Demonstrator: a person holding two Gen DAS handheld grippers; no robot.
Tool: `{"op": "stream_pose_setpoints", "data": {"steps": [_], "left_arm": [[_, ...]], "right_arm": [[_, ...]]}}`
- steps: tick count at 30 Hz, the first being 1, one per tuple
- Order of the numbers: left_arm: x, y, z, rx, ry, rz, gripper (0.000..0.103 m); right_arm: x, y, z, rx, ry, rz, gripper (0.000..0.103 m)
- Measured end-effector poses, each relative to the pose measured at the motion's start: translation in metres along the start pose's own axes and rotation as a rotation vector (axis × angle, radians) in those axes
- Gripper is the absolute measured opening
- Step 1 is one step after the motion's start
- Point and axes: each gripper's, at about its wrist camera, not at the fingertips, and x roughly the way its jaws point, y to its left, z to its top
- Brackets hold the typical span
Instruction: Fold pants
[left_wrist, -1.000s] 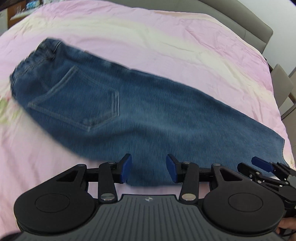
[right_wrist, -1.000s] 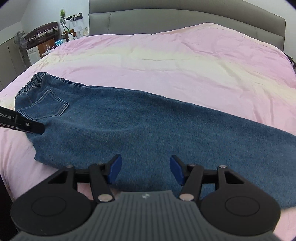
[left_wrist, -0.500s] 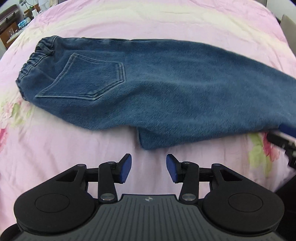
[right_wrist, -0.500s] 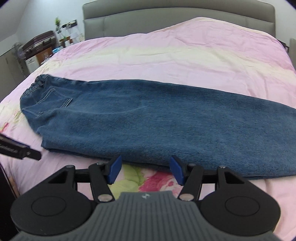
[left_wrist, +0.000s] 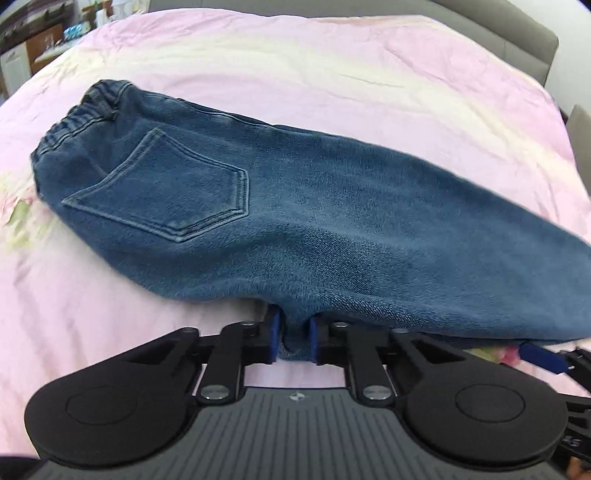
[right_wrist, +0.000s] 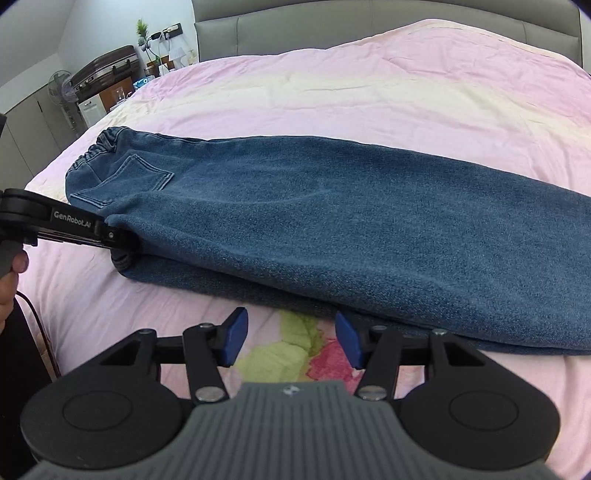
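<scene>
Blue jeans (left_wrist: 314, 206) lie folded lengthwise on the pink bed, waistband at the far left, back pocket facing up; they also show in the right wrist view (right_wrist: 332, 221). My left gripper (left_wrist: 293, 338) is shut on the jeans' near edge at the crotch corner; it also shows in the right wrist view (right_wrist: 125, 243) at the left. My right gripper (right_wrist: 291, 341) is open and empty, just short of the jeans' near edge, above the floral print. One of its blue fingertips (left_wrist: 543, 356) shows at the lower right of the left wrist view.
The pink bedsheet (right_wrist: 369, 92) covers the whole bed, with a grey headboard (right_wrist: 369, 22) behind. A side cabinet with a suitcase, fan and plant (right_wrist: 103, 85) stands at the far left. A cable (right_wrist: 33, 314) hangs off the bed's left edge.
My left gripper has moved forward and shut on the jeans' near edge. My right gripper has moved a little closer to the jeans and stays open.
</scene>
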Motion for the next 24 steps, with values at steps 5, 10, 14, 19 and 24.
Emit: {"op": "stream_pose_setpoints", "data": {"steps": [5,10,14,19,24], "left_arm": [[0.007,0.027,-0.002,-0.115,0.140,0.074,0.000],[0.019,0.034,0.005,-0.169,0.237,0.008,0.000],[-0.005,0.027,0.013,-0.093,0.176,-0.012,0.001],[-0.016,0.038,0.050,-0.032,0.077,-0.069,0.004],[0.022,0.039,0.089,0.096,0.035,0.018,0.011]], "right_arm": [[-0.003,-0.001,0.000,0.006,-0.011,-0.003,0.051],[-0.003,0.005,0.001,-0.032,-0.017,-0.018,0.051],[-0.013,0.007,0.004,-0.043,-0.041,-0.015,0.051],[-0.014,0.018,0.024,-0.101,-0.071,-0.013,0.050],[0.017,0.014,0.059,-0.128,-0.007,-0.073,0.048]]}}
